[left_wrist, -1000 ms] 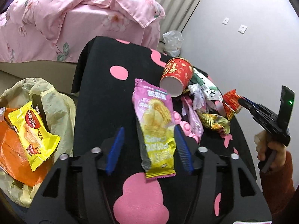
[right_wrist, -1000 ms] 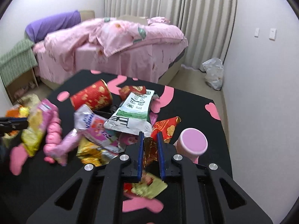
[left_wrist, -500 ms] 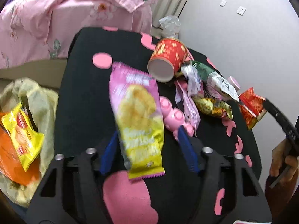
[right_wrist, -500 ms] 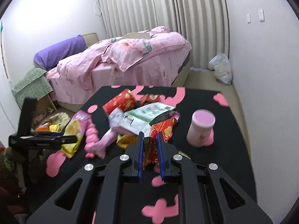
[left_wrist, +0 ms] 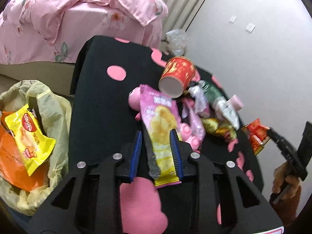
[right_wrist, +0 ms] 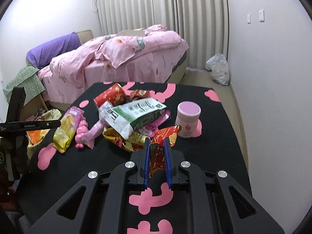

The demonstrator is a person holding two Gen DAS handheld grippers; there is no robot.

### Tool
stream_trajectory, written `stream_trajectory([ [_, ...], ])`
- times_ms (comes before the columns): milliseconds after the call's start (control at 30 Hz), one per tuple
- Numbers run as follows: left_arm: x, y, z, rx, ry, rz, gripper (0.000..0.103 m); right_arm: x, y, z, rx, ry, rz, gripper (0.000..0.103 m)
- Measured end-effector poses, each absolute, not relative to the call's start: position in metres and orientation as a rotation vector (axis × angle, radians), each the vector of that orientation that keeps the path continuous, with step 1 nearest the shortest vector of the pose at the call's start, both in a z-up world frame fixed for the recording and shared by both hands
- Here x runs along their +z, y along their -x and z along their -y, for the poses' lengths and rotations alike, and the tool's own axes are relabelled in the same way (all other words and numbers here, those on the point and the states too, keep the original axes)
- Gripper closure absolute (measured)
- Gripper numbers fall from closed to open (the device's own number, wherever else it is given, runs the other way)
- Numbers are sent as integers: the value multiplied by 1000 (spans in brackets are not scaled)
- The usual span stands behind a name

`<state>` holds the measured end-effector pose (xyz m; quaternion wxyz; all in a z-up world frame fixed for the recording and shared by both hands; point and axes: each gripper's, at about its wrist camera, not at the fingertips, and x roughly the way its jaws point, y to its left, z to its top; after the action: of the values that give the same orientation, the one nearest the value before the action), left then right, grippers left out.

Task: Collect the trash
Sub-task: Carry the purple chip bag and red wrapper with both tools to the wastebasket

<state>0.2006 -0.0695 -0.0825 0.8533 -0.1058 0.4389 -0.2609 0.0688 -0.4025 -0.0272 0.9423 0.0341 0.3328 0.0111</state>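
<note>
Step in hand: grasping. Left tool (left_wrist: 156, 152) jaws closing around the pink-yellow chip bag (left_wrist: 159, 132) on the tabletop (left_wrist: 101, 105), right of the trash bag (left_wrist: 44, 105). Right tool (right_wrist: 157, 156) pinches a red wrapper (right_wrist: 165, 134). Next, probably: lift, carry both to that bag.

Left wrist view: looks down along its own fingers, close over the black table (left_wrist: 97, 107), bed (left_wrist: 58, 19) behind. Right wrist view: higher, further back, faces the bed (right_wrist: 126, 58) and curtains (right_wrist: 165, 5). Both share the table (right_wrist: 224, 136) and wrapper pile (left_wrist: 204, 113) (right_wrist: 132, 120).
</note>
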Motion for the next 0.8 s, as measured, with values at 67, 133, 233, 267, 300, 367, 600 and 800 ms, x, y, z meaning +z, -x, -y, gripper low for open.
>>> stream_trajectory([
  [67, -84, -200, 68, -547, 235, -928, 63, -27, -68, 400, 23, -57, -674, 88],
  [133, -87, -198, 68, -552, 252, -945, 63, -30, -66, 397, 26, -55, -678, 88],
  [233, -98, -197, 76, -588, 268, -1004, 63, -38, -63, 392, 46, -75, -690, 88],
  [267, -99, -197, 80, -596, 268, -1009, 63, -40, -62, 390, 55, -80, -692, 88],
  [300, -101, -197, 84, -606, 264, -1017, 64, -41, -61, 388, 60, -82, -693, 88],
  [367, -104, -198, 87, -596, 261, -1023, 90, -41, -58, 383, 77, -85, -690, 88],
  [600, -69, -179, 77, -557, 212, -889, 98, -25, -54, 371, 98, -67, -648, 88],
  [800, -36, -159, 62, -527, 144, -814, 98, -1, -59, 350, 153, -47, -593, 88],
])
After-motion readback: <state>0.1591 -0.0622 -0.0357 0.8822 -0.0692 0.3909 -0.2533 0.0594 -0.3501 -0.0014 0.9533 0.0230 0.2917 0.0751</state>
